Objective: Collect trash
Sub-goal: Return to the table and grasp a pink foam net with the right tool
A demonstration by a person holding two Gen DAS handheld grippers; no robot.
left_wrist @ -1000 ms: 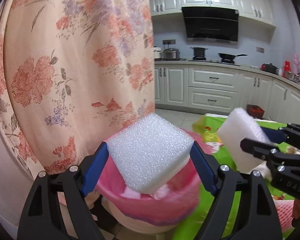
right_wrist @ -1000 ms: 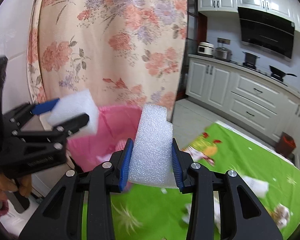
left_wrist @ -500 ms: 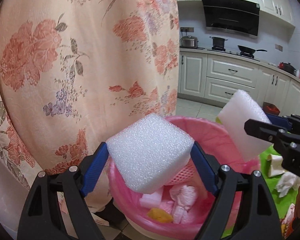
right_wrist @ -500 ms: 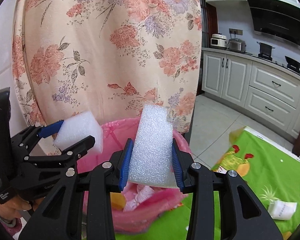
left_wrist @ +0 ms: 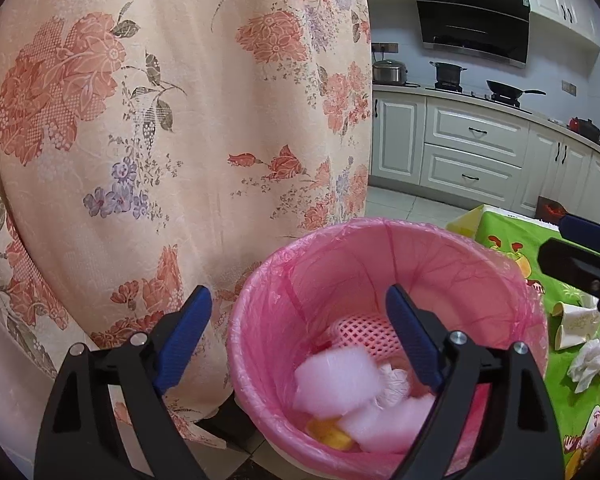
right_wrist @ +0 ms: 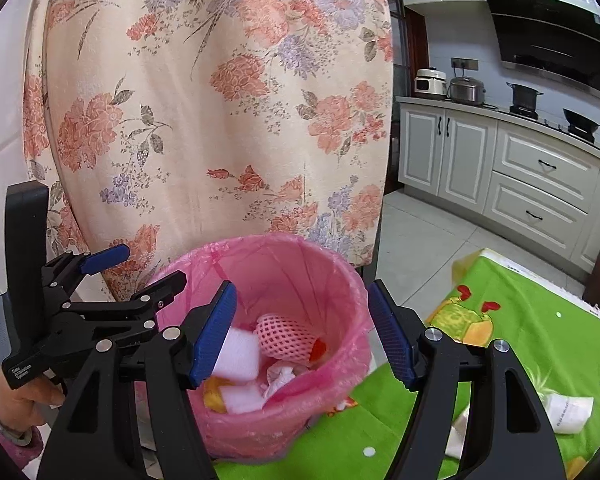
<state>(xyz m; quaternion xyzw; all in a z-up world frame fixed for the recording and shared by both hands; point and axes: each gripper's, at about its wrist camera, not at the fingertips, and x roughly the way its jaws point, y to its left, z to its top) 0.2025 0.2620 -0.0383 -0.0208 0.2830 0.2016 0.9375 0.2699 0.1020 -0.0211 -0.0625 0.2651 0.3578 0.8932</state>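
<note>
Both tongs stand over the bin (left_wrist: 380,240), which fills the lower centre of each view. Your left gripper (left_wrist: 300,340) has its jaws spread wide and nothing between them; your right gripper (right_wrist: 302,336) is the same, wide and empty. Two white foam blocks (left_wrist: 334,380) lie blurred inside the pink liner (right_wrist: 284,264), on top of a pink fruit net (right_wrist: 286,336), crumpled tissue (right_wrist: 278,378) and something yellow (left_wrist: 328,436); judged from the blur, the blocks are only just settling. The drop step looks done, so do it cleanly: keep both jaws open, lift straight up clear of the rim, and don't snag the liner with a blue pad on the way out. The left pad sits outside the rim beside the floral curtain (left_wrist: 160,140), so avoid brushing the fabric. More trash waits on the green cloth (right_wrist: 540,340): paper cups (left_wrist: 572,324) and a tissue wad (left_wrist: 592,360) at the right edge of the left view, a wrapper (right_wrist: 568,412) at lower right of the right view. Go there next, one item per gripper.
</note>
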